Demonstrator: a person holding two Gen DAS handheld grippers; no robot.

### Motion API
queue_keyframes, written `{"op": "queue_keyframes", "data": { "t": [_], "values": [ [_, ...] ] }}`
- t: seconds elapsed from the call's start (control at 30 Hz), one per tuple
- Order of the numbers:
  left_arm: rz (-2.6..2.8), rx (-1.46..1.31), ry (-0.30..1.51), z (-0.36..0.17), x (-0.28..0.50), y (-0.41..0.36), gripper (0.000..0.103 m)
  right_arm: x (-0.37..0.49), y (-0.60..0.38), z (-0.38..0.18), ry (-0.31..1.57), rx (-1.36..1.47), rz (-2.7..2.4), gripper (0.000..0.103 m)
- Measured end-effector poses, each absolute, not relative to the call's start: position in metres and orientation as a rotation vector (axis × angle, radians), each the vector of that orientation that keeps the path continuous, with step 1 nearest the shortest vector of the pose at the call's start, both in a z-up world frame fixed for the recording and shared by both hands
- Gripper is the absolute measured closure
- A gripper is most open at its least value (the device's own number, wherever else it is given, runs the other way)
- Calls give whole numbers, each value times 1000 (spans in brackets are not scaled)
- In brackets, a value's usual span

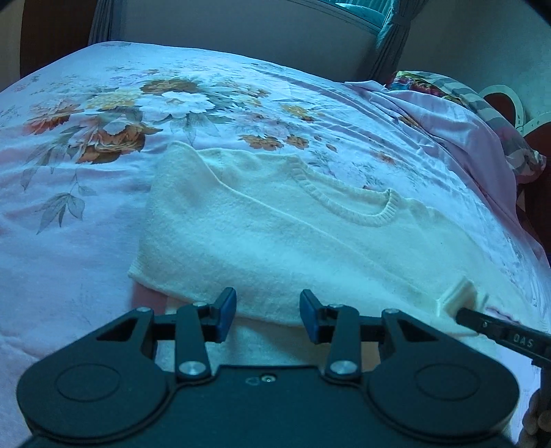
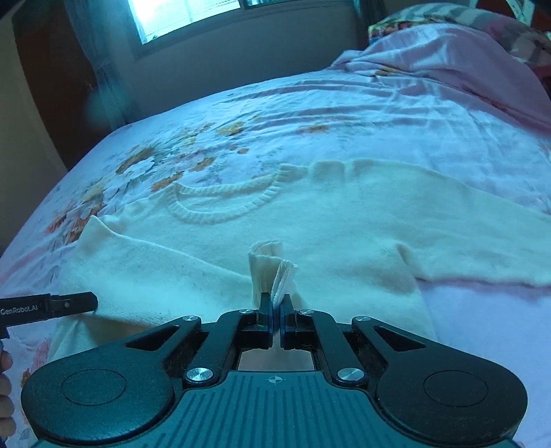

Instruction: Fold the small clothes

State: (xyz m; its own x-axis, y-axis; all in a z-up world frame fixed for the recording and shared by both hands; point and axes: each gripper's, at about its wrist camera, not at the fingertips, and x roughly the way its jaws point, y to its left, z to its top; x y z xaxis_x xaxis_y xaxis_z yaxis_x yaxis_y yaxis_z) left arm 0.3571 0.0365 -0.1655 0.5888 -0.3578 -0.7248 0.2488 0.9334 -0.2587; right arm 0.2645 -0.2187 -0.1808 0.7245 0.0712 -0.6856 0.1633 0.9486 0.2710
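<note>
A small cream knit sweater (image 1: 261,234) lies flat on the bed, its ribbed neckline (image 1: 347,203) toward the far side. My left gripper (image 1: 268,315) is open, its blue pads just above the sweater's near hem, holding nothing. My right gripper (image 2: 276,308) is shut on a pinched fold of the sweater's edge (image 2: 272,272), raised slightly off the bed. In the left wrist view that pinched fold (image 1: 459,298) and the right gripper's finger show at the lower right. The sweater (image 2: 310,227) and its neckline (image 2: 220,203) also fill the right wrist view.
The bed is covered by a pink floral sheet (image 1: 103,120). A bunched pink blanket and patterned pillow (image 1: 465,113) lie at the right end. A wall and window with curtains (image 2: 179,17) stand beyond the far edge.
</note>
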Motion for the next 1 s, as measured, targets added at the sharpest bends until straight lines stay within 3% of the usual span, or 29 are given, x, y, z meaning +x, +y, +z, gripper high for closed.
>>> {"op": "queue_keyframes", "data": {
  "t": [0.2, 0.3, 0.33, 0.5, 0.57, 0.6, 0.63, 0.8, 1.0],
  "values": [
    [-348, -108, 876, -171, 352, 27, 64, 238, -240, -192, 796, 446, -16, 99],
    [-343, -113, 883, -170, 353, 29, 65, 239, -250, -189, 773, 513, 13, 67],
    [-342, -112, 883, -169, 353, 29, 65, 242, -252, -188, 770, 520, 13, 66],
    [-335, -102, 882, -171, 353, 28, 64, 255, -272, -196, 775, 606, 2, 67],
    [-332, -98, 881, -171, 353, 26, 64, 263, -277, -198, 769, 607, -16, 78],
    [-329, -100, 880, -171, 353, 26, 64, 266, -276, -199, 766, 590, -24, 95],
    [-326, -103, 878, -171, 353, 26, 64, 270, -276, -199, 758, 564, -35, 99],
    [-323, -108, 861, -170, 354, 26, 64, 264, -277, -180, 615, 454, -80, 99],
    [-317, -93, 867, -175, 355, 22, 63, 265, -286, -206, 720, 394, -162, 100]
  ]
}}
